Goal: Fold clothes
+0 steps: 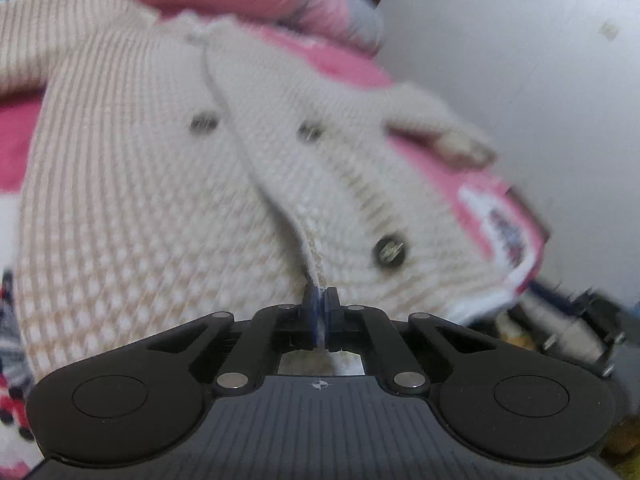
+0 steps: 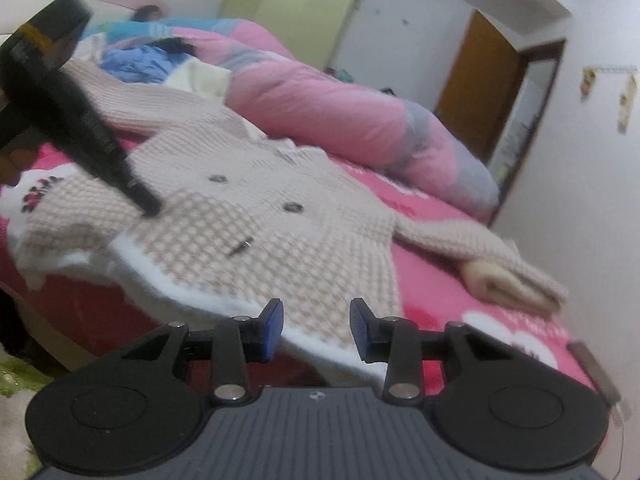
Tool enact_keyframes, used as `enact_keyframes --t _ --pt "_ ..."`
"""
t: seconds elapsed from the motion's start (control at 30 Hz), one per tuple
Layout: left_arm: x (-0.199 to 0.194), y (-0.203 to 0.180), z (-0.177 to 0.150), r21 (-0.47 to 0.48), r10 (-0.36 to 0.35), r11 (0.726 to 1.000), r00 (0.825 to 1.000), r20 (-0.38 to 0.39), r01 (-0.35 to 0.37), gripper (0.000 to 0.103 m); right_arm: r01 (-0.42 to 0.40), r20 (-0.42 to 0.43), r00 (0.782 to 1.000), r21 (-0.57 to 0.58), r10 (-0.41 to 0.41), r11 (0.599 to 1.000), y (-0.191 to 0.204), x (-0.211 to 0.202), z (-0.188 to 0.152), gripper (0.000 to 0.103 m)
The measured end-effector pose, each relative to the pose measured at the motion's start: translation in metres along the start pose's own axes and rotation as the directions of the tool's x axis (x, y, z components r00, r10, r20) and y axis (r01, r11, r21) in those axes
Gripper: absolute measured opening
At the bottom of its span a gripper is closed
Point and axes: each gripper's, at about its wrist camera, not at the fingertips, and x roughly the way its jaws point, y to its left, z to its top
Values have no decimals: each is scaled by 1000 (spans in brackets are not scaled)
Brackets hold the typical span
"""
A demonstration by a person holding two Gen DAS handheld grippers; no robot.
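**A:** Where is each claw, and what is it doing?

**B:** The left claw (image 1: 320,300) is clenched on the front edge of a cream knitted cardigan (image 1: 152,184), pinching the fabric just below its lowest button (image 1: 388,250). In the right wrist view it reaches in from the upper left and presses onto the cardigan's left half. The right claw (image 2: 317,330) is released, its blue pads (image 2: 274,330) apart with nothing gripped; the white-trimmed hem (image 2: 224,300) lies just beyond them.

**A:** And how does the garment lie?

**B:** It is spread flat on a bed with a red sheet (image 2: 440,292). Its long axis runs away from the right claw, hem nearest, collar far. One sleeve (image 2: 480,252) stretches off to the right. A pink quilt (image 2: 340,108) sits behind.

**A:** Which claw is nearer that sleeve?

**B:** The right, I judge; it is the free one too.
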Motion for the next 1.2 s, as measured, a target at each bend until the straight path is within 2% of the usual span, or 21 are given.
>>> enact_keyframes --t 0.23,0.33,0.43,0.47,0.53,0.57,0.6,0.63,0.7,0.73,0.8,0.97,1.03,1.07,1.1,1.2 --pt "-7 4 -12 47 88 995 996 35 -89 0 48 -18 999 123 -46 991 -22 9 -3 39" --pt "-16 12 -12 49 54 997 998 40 -56 0 48 -2 999 158 -48 986 -29 14 1 38" --pt "-38 12 -5 75 36 996 991 127 -46 0 3 47 999 223 -14 975 -41 18 12 37" --pt "-44 7 -1 98 25 994 987 159 -41 0 -19 55 998 249 5 968 -44 23 16 32" --pt "-46 -5 9 164 -27 986 981 194 -5 11 -63 72 996 300 43 952 -51 33 26 27" --pt "-42 -13 14 197 -50 980 980 192 11 16 -81 72 995 314 62 946 -53 39 29 23" --pt "-36 -20 17 228 -69 973 981 183 26 16 -100 64 994 319 84 943 -52 47 34 18" --pt "-26 -29 19 268 -84 963 983 166 37 16 -112 56 994 313 99 943 -52 55 38 16" --pt "-4 -40 18 326 -70 945 991 111 30 16 -119 38 993 295 113 948 -52 69 46 14" --pt "7 -43 16 342 -40 940 997 70 14 16 -114 29 993 290 110 950 -56 75 50 14" --pt "22 -39 13 342 8 940 1000 0 -8 16 -117 11 993 287 119 951 -66 87 57 14" --pt "23 -21 16 271 -60 960 997 -39 68 17 -88 -73 992 226 107 970 -97 139 72 15" --pt "23 -19 17 255 -79 963 995 -52 90 17 -72 -144 981 333 126 940 -128 178 66 17" --pt "23 -18 17 248 -88 964 995 -54 99 17 -83 -186 966 435 180 897 -149 200 59 20" --pt "22 -16 18 243 -97 964 994 -55 107 17 -109 -200 946 540 253 835 -166 218 51 22" --pt "23 -12 17 236 -116 964 992 -52 125 17 -162 -168 913 687 372 708 -178 237 31 23"
